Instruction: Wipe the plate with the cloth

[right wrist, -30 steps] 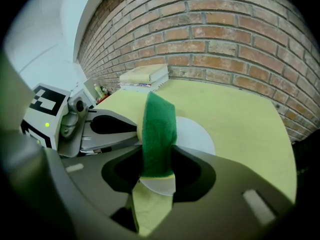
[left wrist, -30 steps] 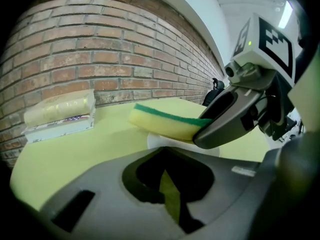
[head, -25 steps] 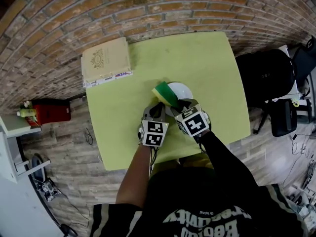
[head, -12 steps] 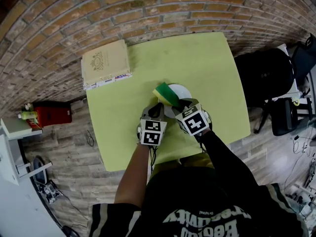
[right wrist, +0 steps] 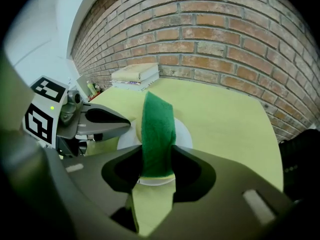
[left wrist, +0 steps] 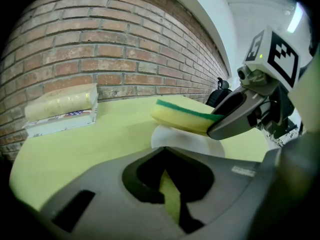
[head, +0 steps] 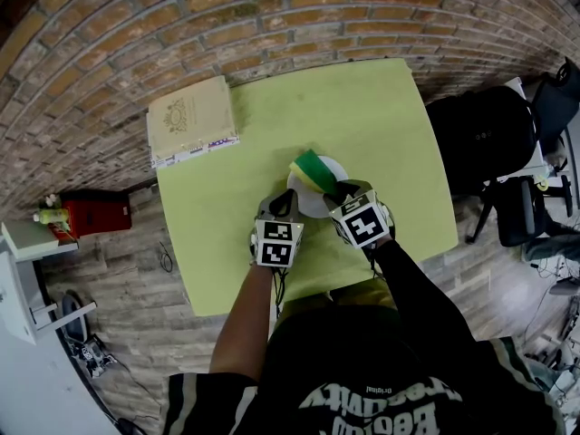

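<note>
A small white plate (head: 306, 201) lies on the yellow-green table (head: 372, 107). A yellow sponge with a green scrub face (head: 311, 170) rests on edge over the plate's far part. My right gripper (head: 336, 191) is shut on the sponge, which stands between its jaws in the right gripper view (right wrist: 157, 129). My left gripper (head: 288, 199) is shut, its tips at the plate's left rim (right wrist: 131, 134); whether it pinches the rim I cannot tell. In the left gripper view the sponge (left wrist: 182, 116) hangs over the plate (left wrist: 187, 143).
A thick cream book (head: 192, 116) lies at the table's far left corner. Black bags and chairs (head: 485, 139) stand right of the table. A red box (head: 91, 205) sits on the floor at the left. A brick wall runs behind the table.
My right gripper has slid the sponge a little to the right over the plate, baring more of the plate's left side. The left gripper has stayed put.
</note>
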